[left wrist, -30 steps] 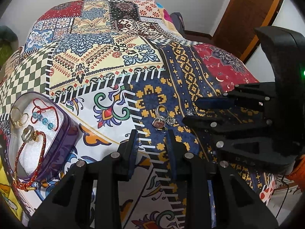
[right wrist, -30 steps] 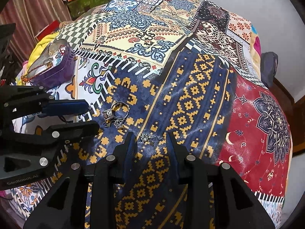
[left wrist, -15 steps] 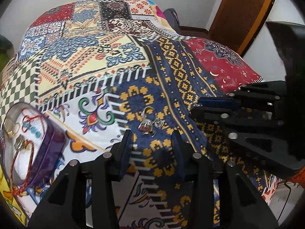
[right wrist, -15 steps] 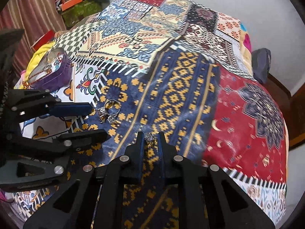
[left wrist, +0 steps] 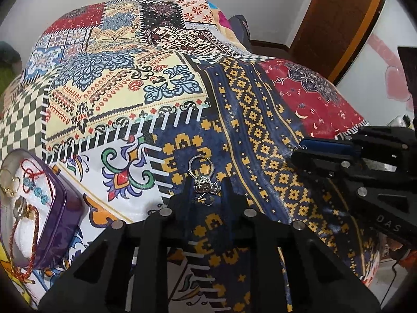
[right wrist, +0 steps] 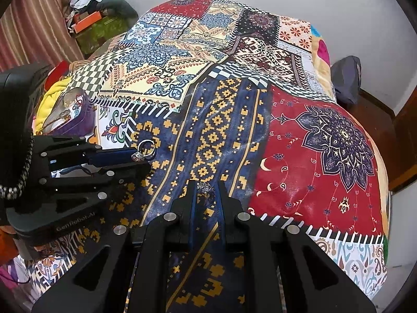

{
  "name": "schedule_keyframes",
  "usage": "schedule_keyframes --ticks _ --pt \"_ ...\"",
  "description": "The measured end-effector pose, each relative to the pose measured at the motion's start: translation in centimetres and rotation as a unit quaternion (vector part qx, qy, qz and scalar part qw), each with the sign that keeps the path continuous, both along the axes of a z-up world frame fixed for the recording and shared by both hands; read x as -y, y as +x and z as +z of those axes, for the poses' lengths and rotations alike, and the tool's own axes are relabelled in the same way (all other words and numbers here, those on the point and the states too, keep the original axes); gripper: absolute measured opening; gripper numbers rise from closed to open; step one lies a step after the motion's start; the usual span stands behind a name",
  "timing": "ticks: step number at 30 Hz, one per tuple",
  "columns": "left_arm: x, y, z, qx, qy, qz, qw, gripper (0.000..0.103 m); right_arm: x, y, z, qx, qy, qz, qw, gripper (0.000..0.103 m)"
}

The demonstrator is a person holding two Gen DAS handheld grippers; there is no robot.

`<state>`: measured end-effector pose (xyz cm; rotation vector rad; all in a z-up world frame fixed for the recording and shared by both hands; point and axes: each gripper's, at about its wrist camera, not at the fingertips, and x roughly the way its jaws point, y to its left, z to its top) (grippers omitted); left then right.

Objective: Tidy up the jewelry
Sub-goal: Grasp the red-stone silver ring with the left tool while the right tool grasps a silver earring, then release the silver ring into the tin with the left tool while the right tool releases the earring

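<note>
The left gripper point(left wrist: 206, 190) sits low at the centre of its view, fingers apart and bracketing a silver ring point(left wrist: 202, 173) with small loose bits beside it on the blue-and-yellow patch of the quilt point(left wrist: 125, 91); nothing is clamped yet. At the lower centre of the right wrist view, the right gripper point(right wrist: 206, 193) has its fingers drawn close around a small silver piece point(right wrist: 204, 188), probably an earring or charm; whether they actually pinch it I cannot tell. The purple box point(left wrist: 56, 216) with its white pad, already holding beads and red cords, lies at the lower left of the left view, well apart from both grippers. The risks, as I judge them: the soft quilt may give under the fingertips, so the ring tips or slides out as the fingers close; the loose bits could be left behind or scattered; and the tiny piece could slip on the way to the box and vanish into the busy pattern.
</note>
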<state>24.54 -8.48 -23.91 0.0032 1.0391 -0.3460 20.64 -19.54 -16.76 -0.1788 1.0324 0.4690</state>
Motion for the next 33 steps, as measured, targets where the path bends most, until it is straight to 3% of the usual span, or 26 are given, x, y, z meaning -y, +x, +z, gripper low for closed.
schedule_keyframes --ticks 8,15,23,33 --pt "-1.3 -1.4 1.3 0.013 -0.014 0.015 0.9997 0.019 0.0 -0.3 1.1 0.010 0.007 0.000 1.000 0.012" --pt "-3.7 -3.0 5.6 0.056 -0.030 0.038 0.9972 0.019 -0.8 -0.7 3.2 0.034 0.015 0.006 0.999 0.012" --pt "-7.4 -4.6 10.3 0.109 -0.036 0.073 0.9907 0.019 -3.4 -1.2 6.1 0.062 0.039 0.024 0.997 0.012" --pt "-11.8 -6.4 12.9 0.142 -0.033 0.114 0.9828 0.019 -8.2 -1.5 7.9 0.080 0.067 0.064 0.993 0.012"
